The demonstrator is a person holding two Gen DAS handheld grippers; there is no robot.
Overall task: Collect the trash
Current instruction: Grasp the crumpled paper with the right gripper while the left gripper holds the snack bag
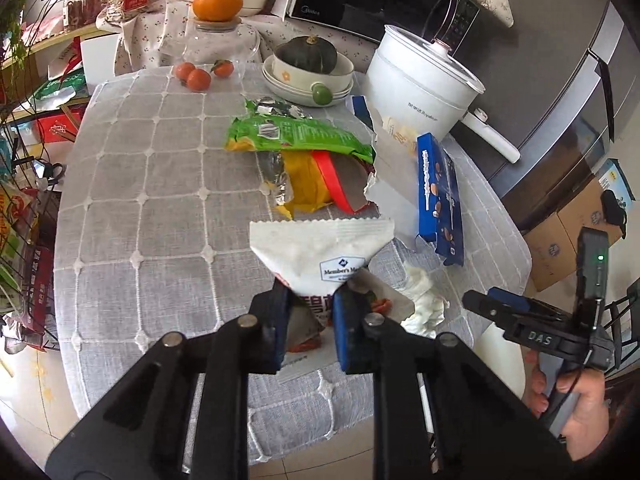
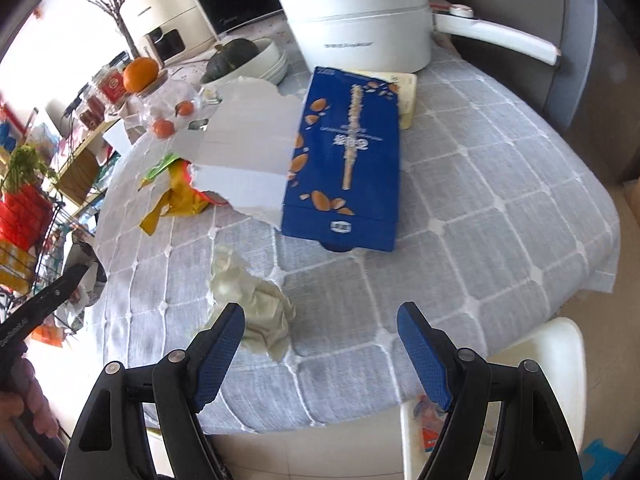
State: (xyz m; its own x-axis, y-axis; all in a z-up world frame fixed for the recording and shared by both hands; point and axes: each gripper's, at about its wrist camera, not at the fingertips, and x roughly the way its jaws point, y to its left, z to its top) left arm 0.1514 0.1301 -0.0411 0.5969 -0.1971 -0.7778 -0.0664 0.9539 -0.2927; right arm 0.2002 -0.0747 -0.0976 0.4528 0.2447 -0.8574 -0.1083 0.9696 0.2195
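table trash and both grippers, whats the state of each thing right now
left gripper: shut on the white snack bag
white snack bag: pinched, lifted off the cloth
right gripper: open, holding nothing
crumpled tissue: lying loose on the cloth
blue snack box: torn open, lying flat
green wrapper: torn open, lying flat
white pot: lid on

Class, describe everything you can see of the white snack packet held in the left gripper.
The white snack packet is a flat, glossy pouch with a zigzag-cut top edge, a blue "Member's Mark" label and red characters lower down. The left gripper is shut on its lower part, pinching it narrow so the top fans out. It is held above the table's near edge, upright and apart from the other wrappers.
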